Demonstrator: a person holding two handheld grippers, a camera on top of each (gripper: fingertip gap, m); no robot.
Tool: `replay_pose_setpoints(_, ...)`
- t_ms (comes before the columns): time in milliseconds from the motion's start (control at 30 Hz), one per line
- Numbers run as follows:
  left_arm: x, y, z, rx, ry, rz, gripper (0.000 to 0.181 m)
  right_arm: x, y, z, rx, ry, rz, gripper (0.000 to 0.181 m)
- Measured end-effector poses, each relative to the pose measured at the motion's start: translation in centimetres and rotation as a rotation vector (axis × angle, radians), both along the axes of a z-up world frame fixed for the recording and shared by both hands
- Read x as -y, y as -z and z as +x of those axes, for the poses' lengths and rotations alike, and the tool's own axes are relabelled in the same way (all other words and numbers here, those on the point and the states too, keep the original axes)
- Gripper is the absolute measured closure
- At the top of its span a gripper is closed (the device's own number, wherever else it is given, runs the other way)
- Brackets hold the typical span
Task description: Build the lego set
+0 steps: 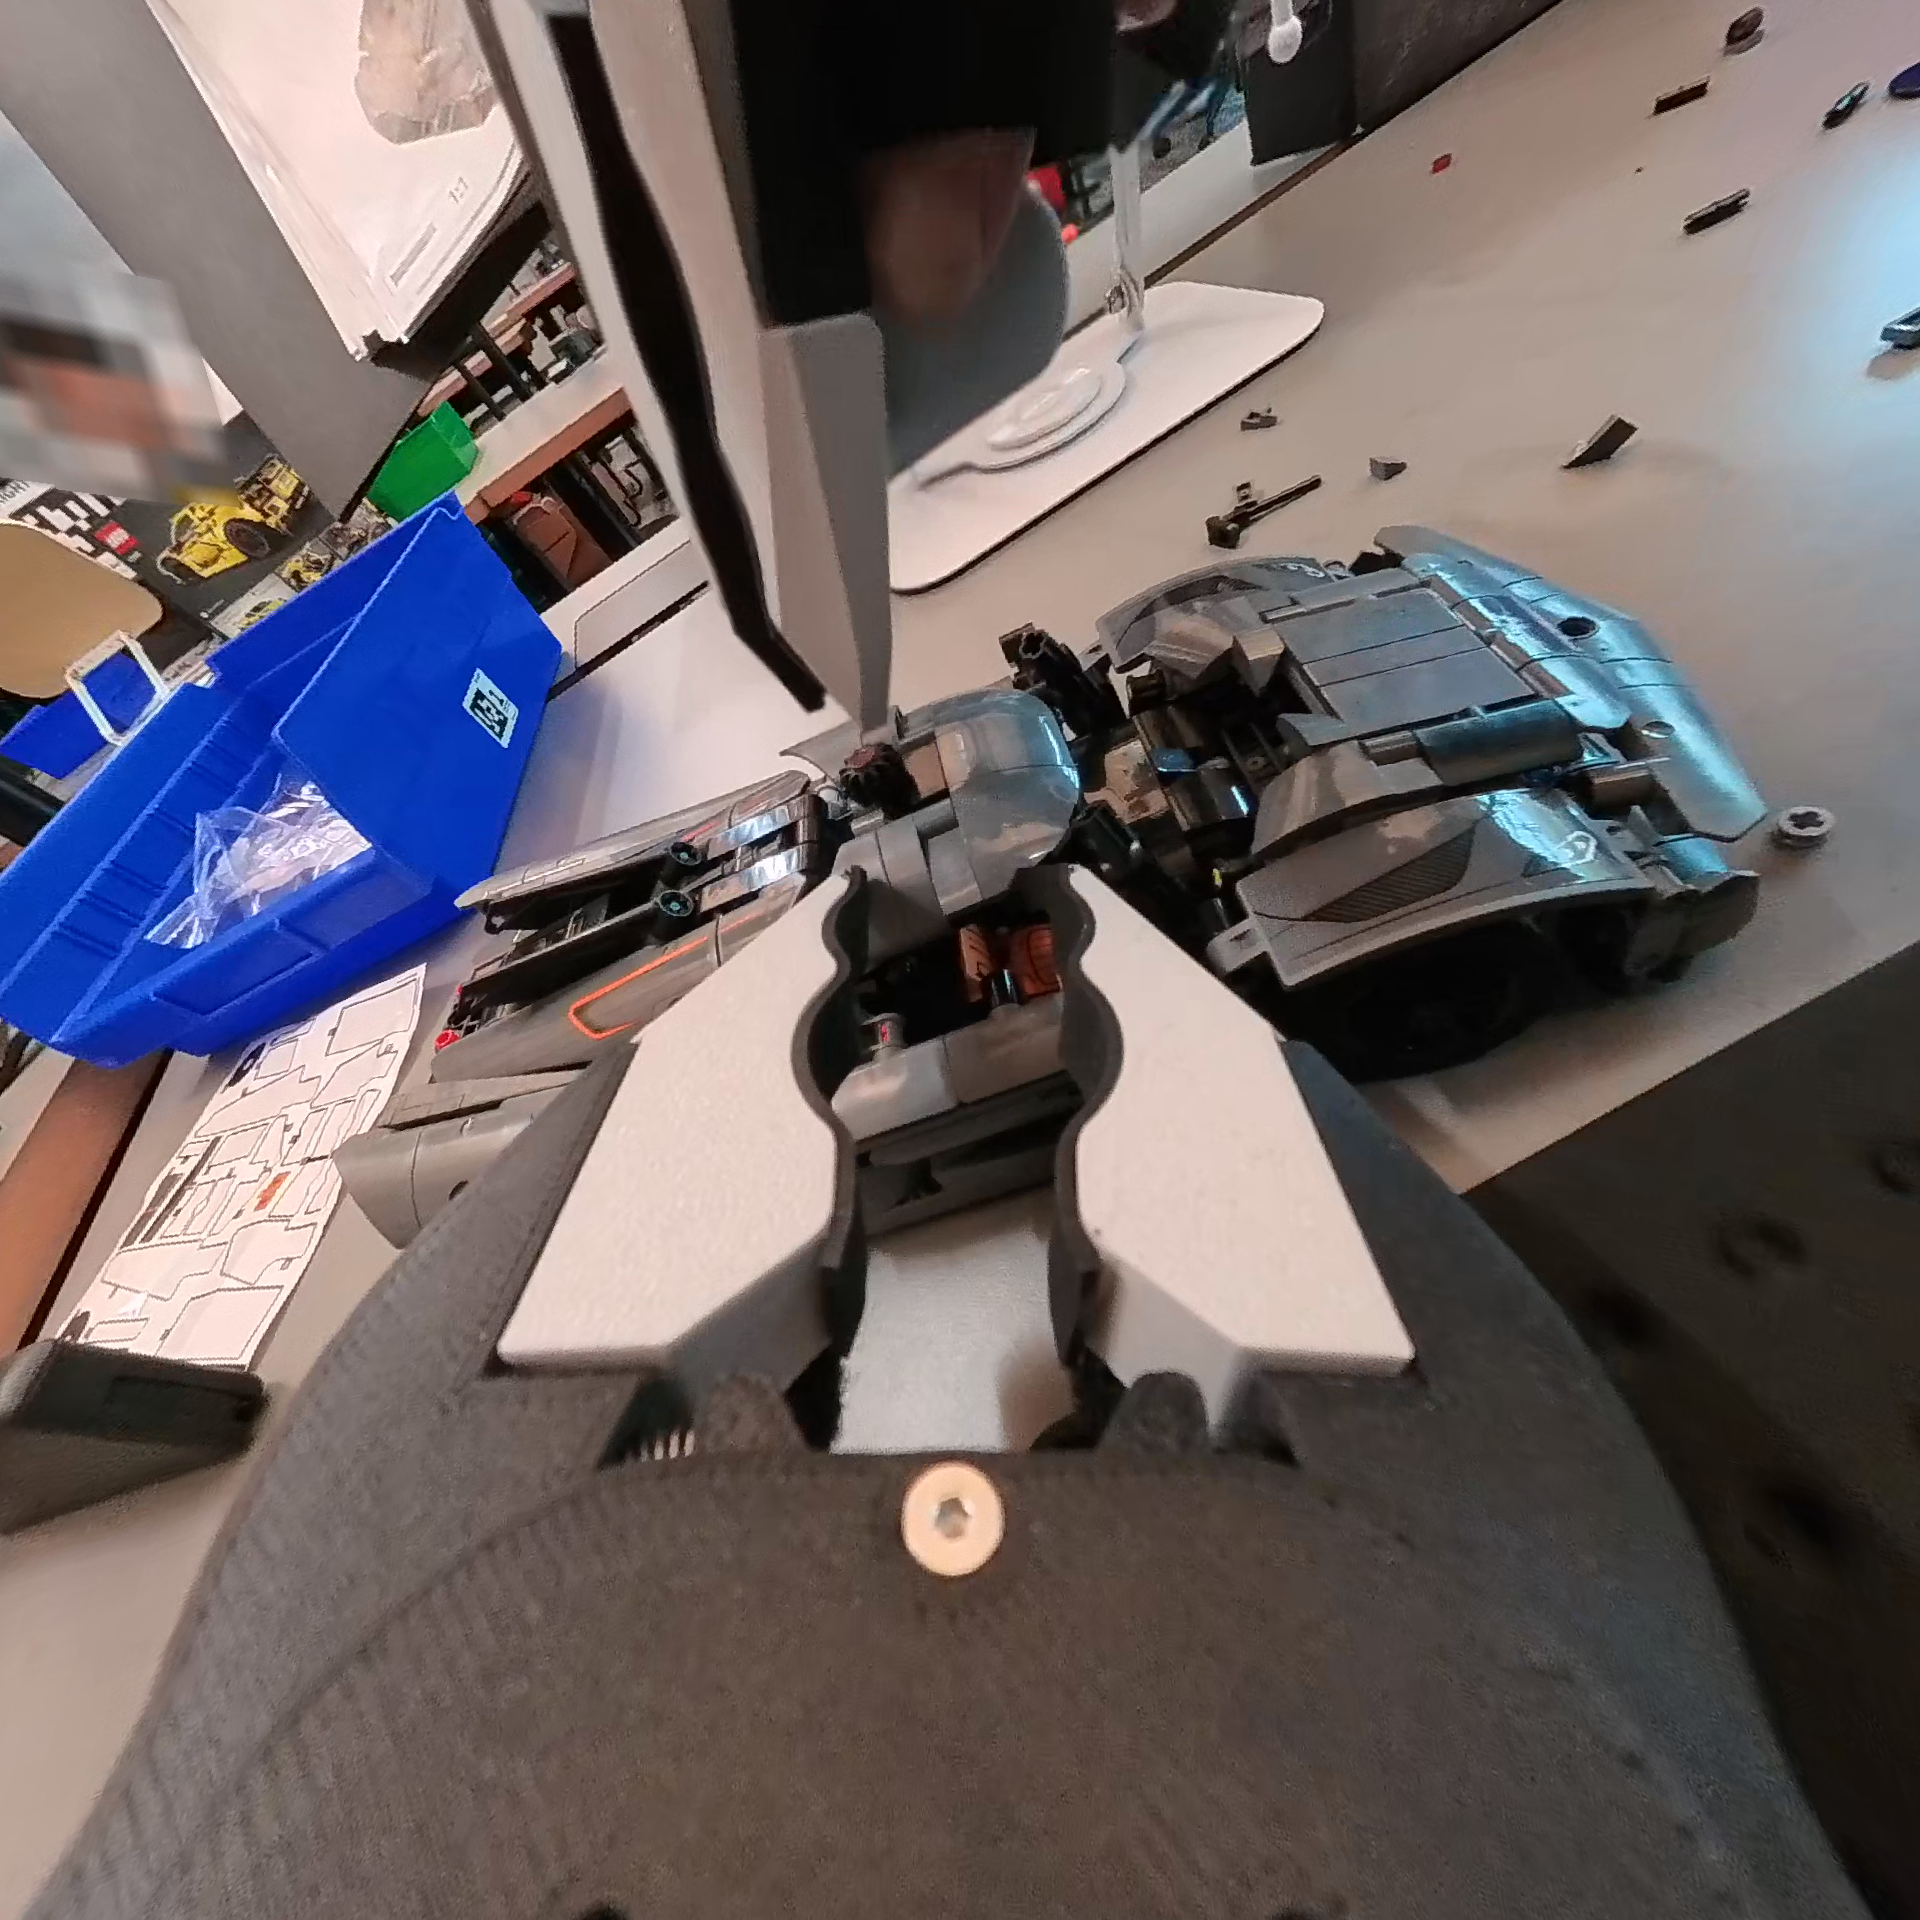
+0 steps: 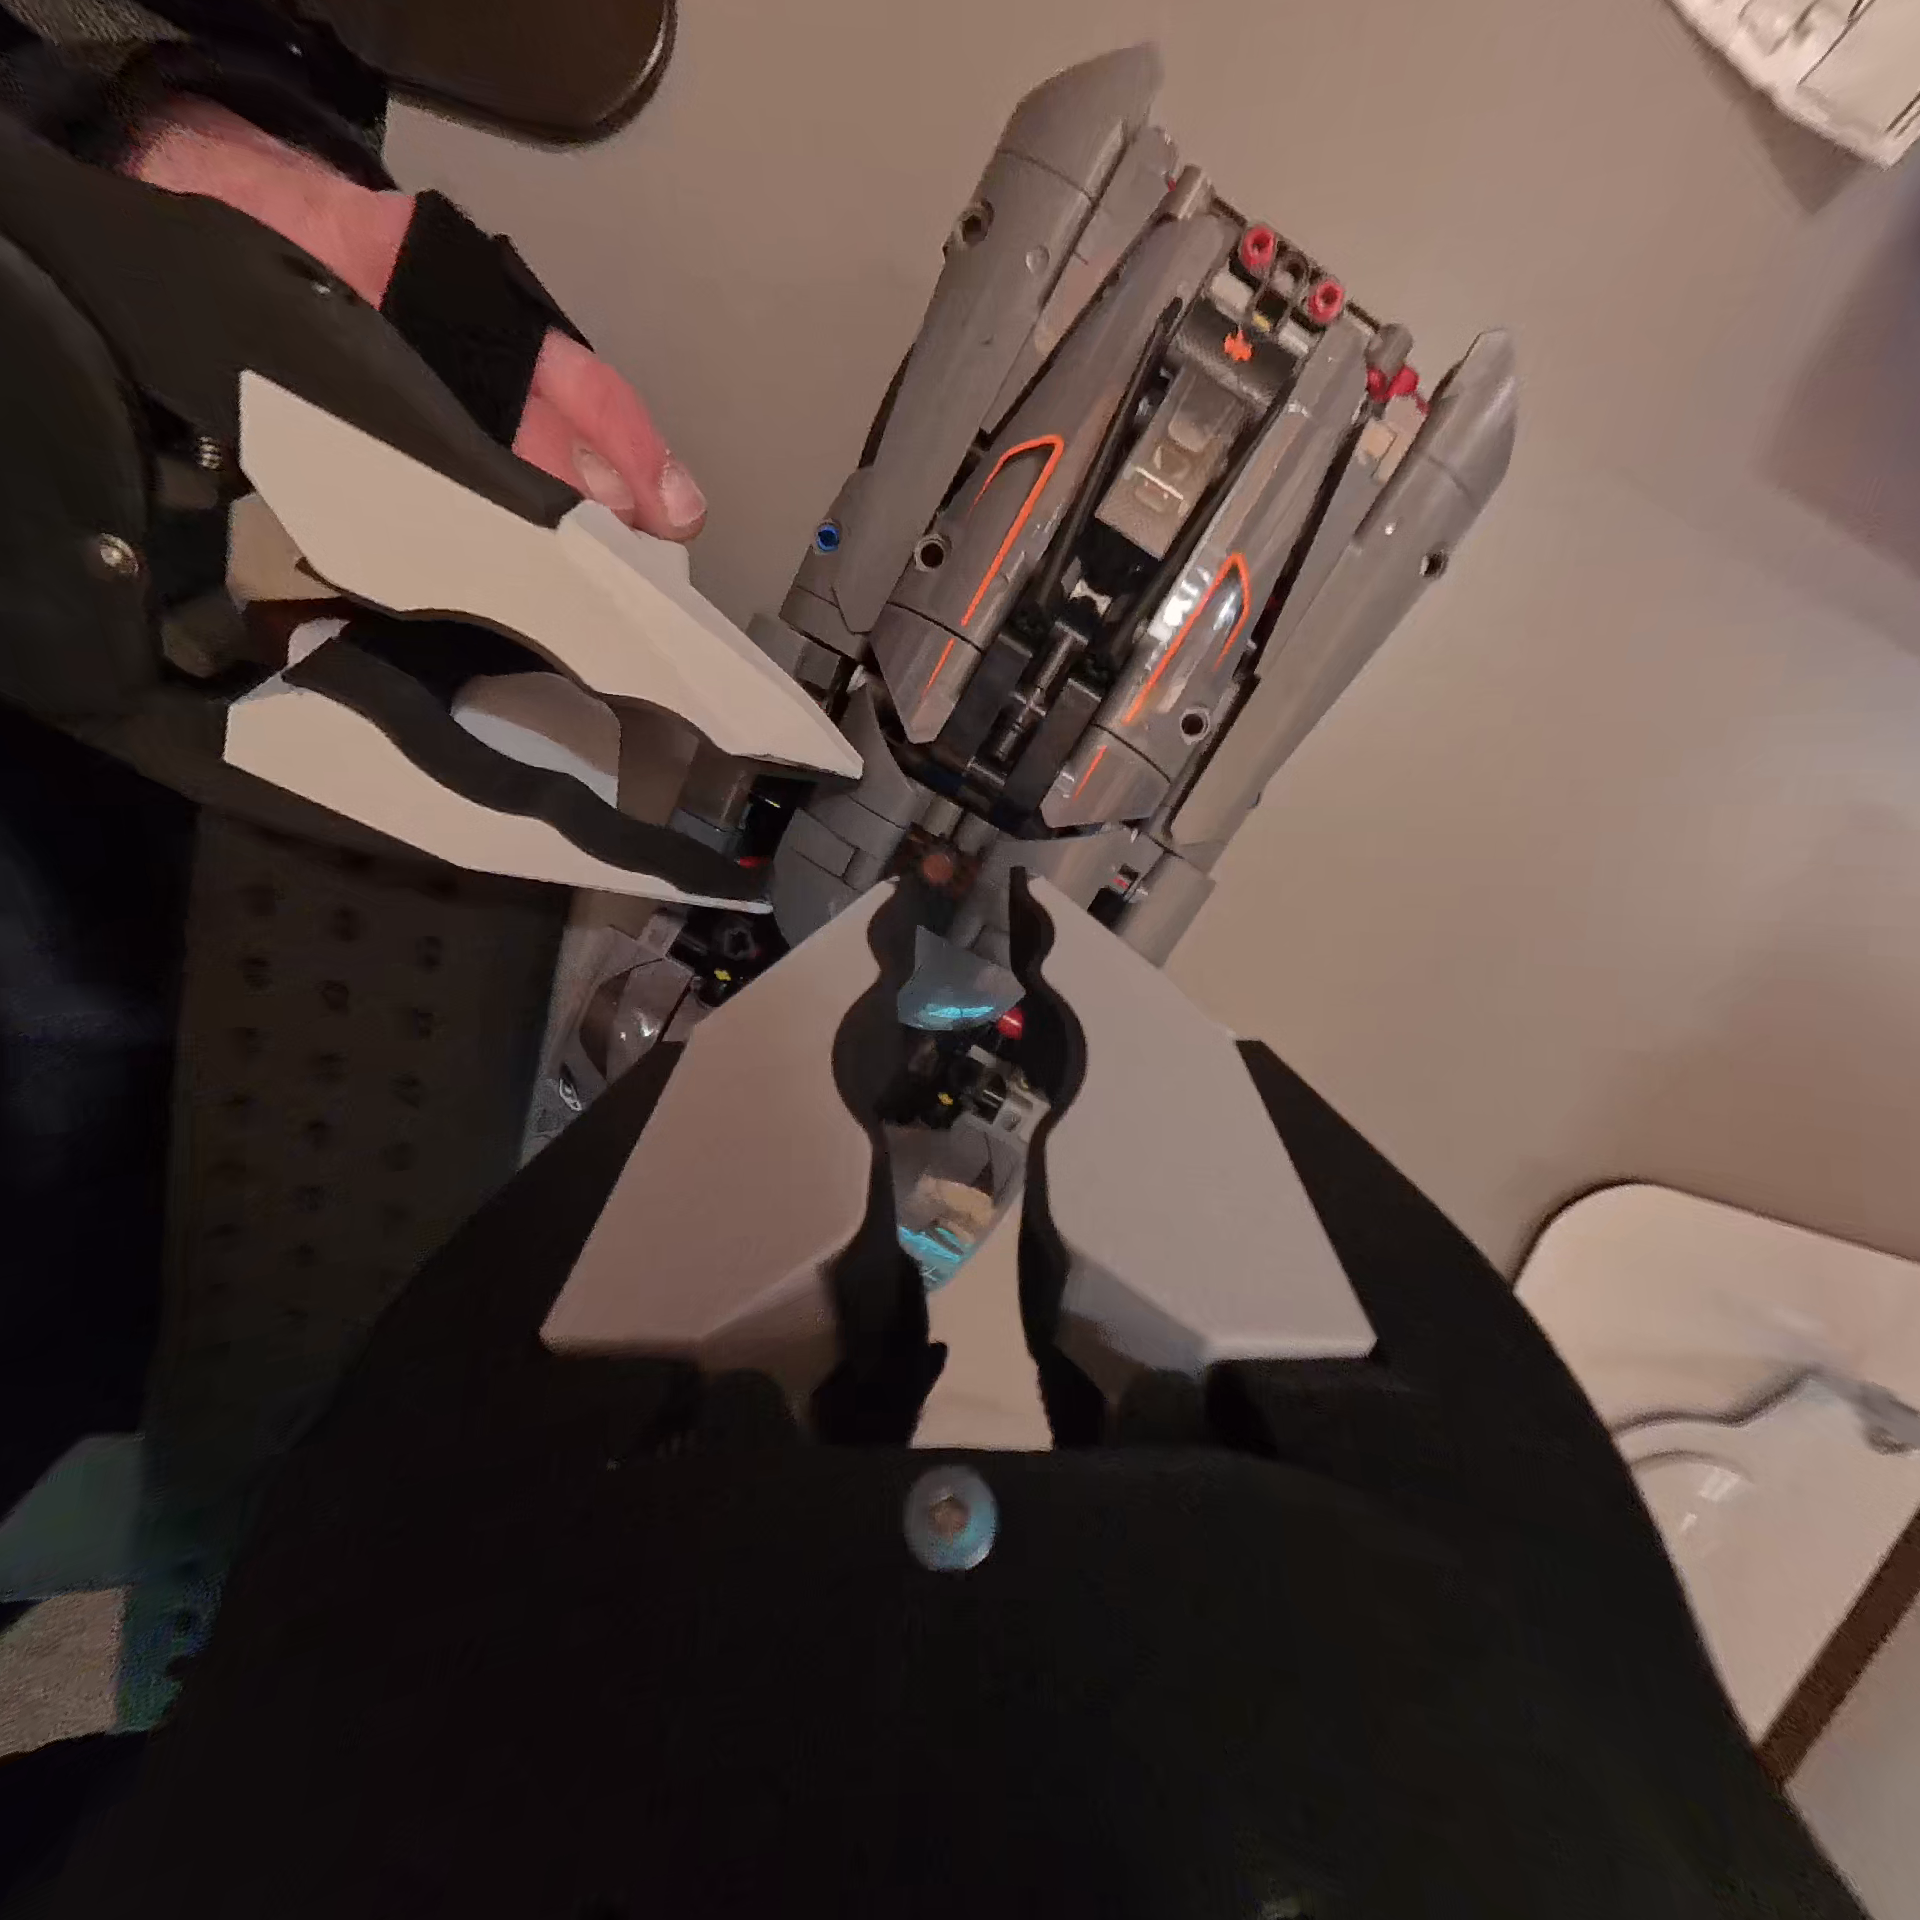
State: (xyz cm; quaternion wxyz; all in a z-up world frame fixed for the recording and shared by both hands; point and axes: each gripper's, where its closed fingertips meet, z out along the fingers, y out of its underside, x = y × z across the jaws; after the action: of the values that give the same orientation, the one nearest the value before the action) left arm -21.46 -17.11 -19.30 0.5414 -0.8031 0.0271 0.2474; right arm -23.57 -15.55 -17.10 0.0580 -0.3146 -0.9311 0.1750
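A grey and black lego car (image 1: 1455, 748) with orange trim lies on the beige table; the right wrist view looks down on it (image 2: 1091, 520). My left gripper (image 1: 956, 888) is closed on the car's grey middle section. It enters the right wrist view from the left (image 2: 810, 831), a hand behind it. My right gripper (image 2: 958, 883) comes down from above in the left wrist view (image 1: 868, 717). Its jaws are almost together at a small black gear (image 1: 862, 774) on top of the car, seen just past the tips (image 2: 940, 868).
A blue bin (image 1: 312, 790) with plastic bags stands at the left, a sticker sheet (image 1: 239, 1143) before it. A white stand base (image 1: 1122, 416) sits behind the car. Loose dark pieces (image 1: 1600, 442) and a grey round piece (image 1: 1803, 826) lie at the right. The tips of both grippers are at nearly the same place.
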Motion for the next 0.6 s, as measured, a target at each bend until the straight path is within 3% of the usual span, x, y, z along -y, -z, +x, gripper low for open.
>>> replay_pose_setpoints(267,0.0,0.0,0.0,-0.003,-0.001,-0.001,0.148,0.5,0.8,0.0,0.001,-0.151,0.072,0.172)
replay_pose_setpoints(600,0.0,0.0,0.0,-0.002,0.001,-0.003,0.148,0.7,1.1,0.3,0.036,-0.175,0.062,0.174)
